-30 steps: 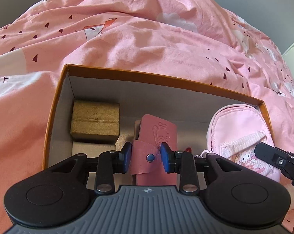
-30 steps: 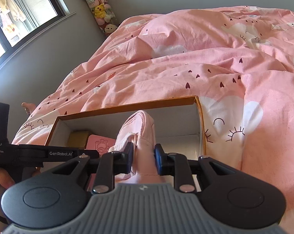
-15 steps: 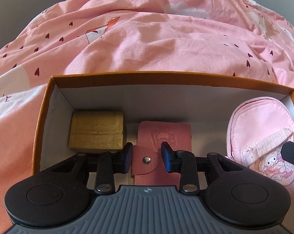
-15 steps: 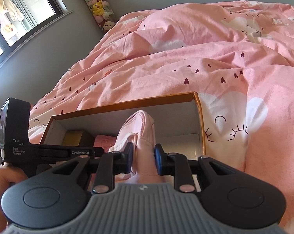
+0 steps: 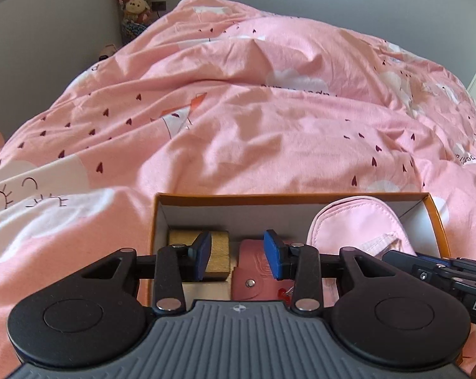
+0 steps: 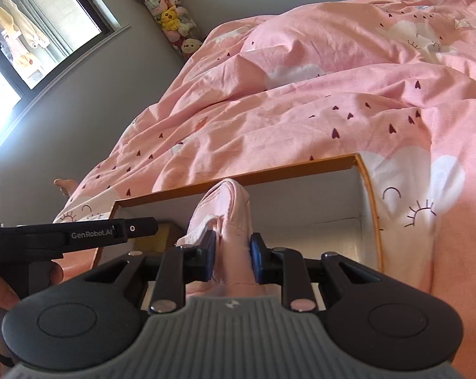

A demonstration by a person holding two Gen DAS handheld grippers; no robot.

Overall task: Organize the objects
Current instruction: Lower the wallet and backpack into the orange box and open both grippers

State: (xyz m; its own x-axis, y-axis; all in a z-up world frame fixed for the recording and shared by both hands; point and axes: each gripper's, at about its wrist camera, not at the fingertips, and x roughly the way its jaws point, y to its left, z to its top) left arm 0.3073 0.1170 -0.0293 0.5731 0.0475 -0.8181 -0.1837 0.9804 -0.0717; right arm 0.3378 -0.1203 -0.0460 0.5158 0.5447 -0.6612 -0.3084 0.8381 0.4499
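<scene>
Pink bedding [image 5: 238, 110] with little hearts fills the room behind, and an open box [image 5: 288, 195] with an orange rim sits on it.

Inside the box lie three things in a row. On the left is a gold block [image 5: 220, 252]. In the middle is a pink wallet [image 5: 253, 271], lying flat with its long side running from near to far and its snap flap at the near end. On the right is a pink bag [image 5: 355, 224]; it stands up, with its rounded top leaning toward the far wall of the box.

White floor shows in the right end of the box [image 6: 332, 227], so there is room there. The far wall rises close behind the bag.

The left claw [image 5: 238, 254] hangs above the wallet and the block. Its jaws are opening and nothing is between them; the wallet lies free below.

The right claw [image 6: 231, 254] is clenched on the bag [image 6: 228, 218], squeezing its soft cloth between both blue pads. The bag pokes up past the pads toward the far rim.
</scene>
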